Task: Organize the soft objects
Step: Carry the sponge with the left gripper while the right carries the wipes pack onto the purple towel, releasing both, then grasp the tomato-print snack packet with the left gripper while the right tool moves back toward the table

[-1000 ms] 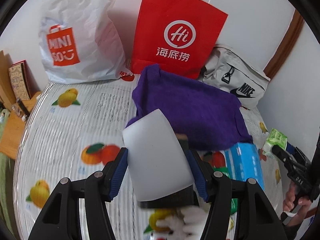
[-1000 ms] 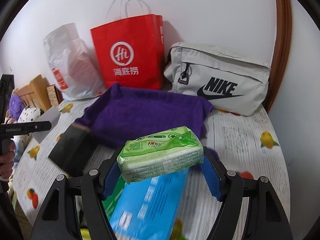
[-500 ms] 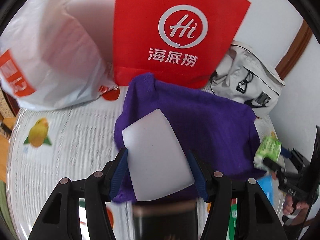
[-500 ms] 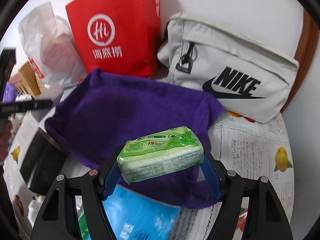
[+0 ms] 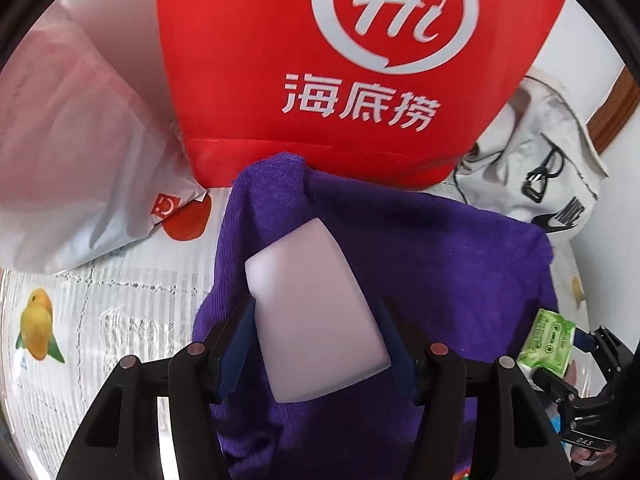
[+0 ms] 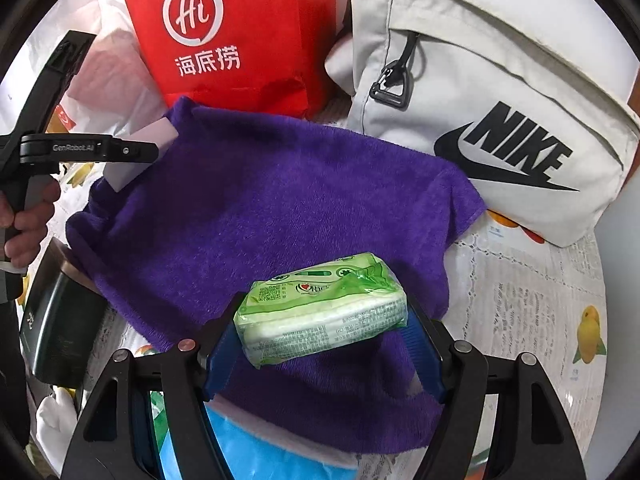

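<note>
My left gripper (image 5: 314, 344) is shut on a white sponge block (image 5: 312, 312) and holds it over the purple towel (image 5: 440, 264), close to the red paper bag (image 5: 340, 64). My right gripper (image 6: 324, 336) is shut on a green tissue pack (image 6: 320, 308) and holds it above the near part of the purple towel (image 6: 280, 208). The left gripper with the sponge shows in the right wrist view (image 6: 132, 152) at the towel's far left corner. The right gripper with the green pack shows in the left wrist view (image 5: 560, 344) at the right.
A white plastic bag (image 5: 80, 168), the red bag (image 6: 240, 32) and a grey Nike bag (image 6: 500, 112) stand behind the towel. A blue pack (image 6: 272, 452) lies under the towel's near edge. A black box (image 6: 60, 320) sits at the left. The tablecloth (image 6: 540, 300) has fruit prints.
Both grippers have moved forward over the purple towel toward the bags, each still holding its object. The red bag and Nike bag loom larger.
</note>
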`<state>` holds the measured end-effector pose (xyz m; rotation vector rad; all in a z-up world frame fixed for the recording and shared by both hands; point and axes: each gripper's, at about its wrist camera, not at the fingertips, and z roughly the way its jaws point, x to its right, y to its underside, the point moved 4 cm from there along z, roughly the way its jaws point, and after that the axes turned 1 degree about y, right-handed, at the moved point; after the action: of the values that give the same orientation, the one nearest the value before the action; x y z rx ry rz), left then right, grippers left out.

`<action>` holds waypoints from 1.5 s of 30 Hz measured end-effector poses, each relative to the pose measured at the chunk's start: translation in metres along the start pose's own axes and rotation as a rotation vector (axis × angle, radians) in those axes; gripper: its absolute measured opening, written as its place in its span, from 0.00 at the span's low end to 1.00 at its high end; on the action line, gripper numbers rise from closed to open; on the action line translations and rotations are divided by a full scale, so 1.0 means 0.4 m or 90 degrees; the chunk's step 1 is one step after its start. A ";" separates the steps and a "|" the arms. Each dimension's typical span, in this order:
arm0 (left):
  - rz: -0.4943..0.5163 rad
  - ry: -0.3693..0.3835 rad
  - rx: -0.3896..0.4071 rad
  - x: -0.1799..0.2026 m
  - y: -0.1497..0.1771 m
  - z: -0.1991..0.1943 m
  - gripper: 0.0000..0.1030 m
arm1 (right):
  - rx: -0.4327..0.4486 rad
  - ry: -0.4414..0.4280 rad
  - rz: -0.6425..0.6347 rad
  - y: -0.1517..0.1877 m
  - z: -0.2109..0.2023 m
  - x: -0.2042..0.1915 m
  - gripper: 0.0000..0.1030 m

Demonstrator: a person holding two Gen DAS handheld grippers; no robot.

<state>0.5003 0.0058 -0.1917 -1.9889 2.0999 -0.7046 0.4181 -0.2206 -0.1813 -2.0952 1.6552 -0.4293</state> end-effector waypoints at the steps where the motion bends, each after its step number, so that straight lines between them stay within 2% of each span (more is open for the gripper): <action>1: -0.001 0.001 -0.001 0.000 -0.003 0.005 0.59 | -0.003 0.000 -0.001 -0.002 0.006 0.000 0.71; 3: -0.001 0.011 0.004 0.003 -0.010 0.009 0.61 | -0.008 -0.001 -0.005 -0.004 0.014 -0.003 0.72; 5: 0.000 0.019 0.009 0.009 -0.017 0.007 0.67 | -0.012 -0.003 -0.011 -0.005 0.018 -0.008 0.74; 7: 0.001 0.025 0.007 0.013 -0.020 0.007 0.80 | -0.012 0.005 -0.020 -0.005 0.021 -0.013 0.82; 9: 0.010 0.019 0.011 0.019 -0.019 0.000 0.80 | 0.003 0.031 -0.028 -0.008 0.017 -0.015 0.88; 16: -0.005 0.012 0.007 0.010 -0.007 -0.050 0.80 | 0.023 0.042 -0.012 -0.010 -0.024 0.000 0.89; 19: -0.005 -0.011 0.030 0.007 0.010 -0.107 0.80 | 0.049 0.044 -0.001 -0.005 -0.069 0.002 0.89; 21: 0.004 0.008 0.056 0.010 0.029 -0.156 0.80 | 0.070 0.040 0.004 0.002 -0.101 -0.002 0.89; 23: 0.012 0.032 0.083 0.015 0.055 -0.208 0.80 | 0.088 0.039 0.007 0.011 -0.137 -0.013 0.89; 25: 0.011 0.036 0.096 0.019 0.083 -0.250 0.80 | 0.108 0.049 0.007 0.024 -0.171 -0.021 0.89; 30: -0.010 -0.001 0.108 0.001 0.182 -0.356 0.80 | 0.137 0.054 -0.008 0.081 -0.250 -0.060 0.89; 36: -0.032 0.003 0.106 -0.011 0.314 -0.434 0.79 | 0.103 0.065 0.016 0.184 -0.303 -0.103 0.89; 39: -0.030 0.013 0.127 -0.009 0.386 -0.473 0.80 | 0.084 0.050 0.030 0.240 -0.327 -0.126 0.89; 43: -0.046 0.028 0.154 -0.018 0.484 -0.508 0.80 | 0.095 0.056 0.010 0.303 -0.373 -0.171 0.90; 45: -0.049 0.034 0.147 -0.018 0.530 -0.508 0.80 | 0.098 0.046 -0.006 0.330 -0.393 -0.199 0.90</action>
<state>0.2233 0.0583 -0.1089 -1.9520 1.8792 -0.9765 0.2111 -0.1910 -0.1122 -1.9961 1.5989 -0.6219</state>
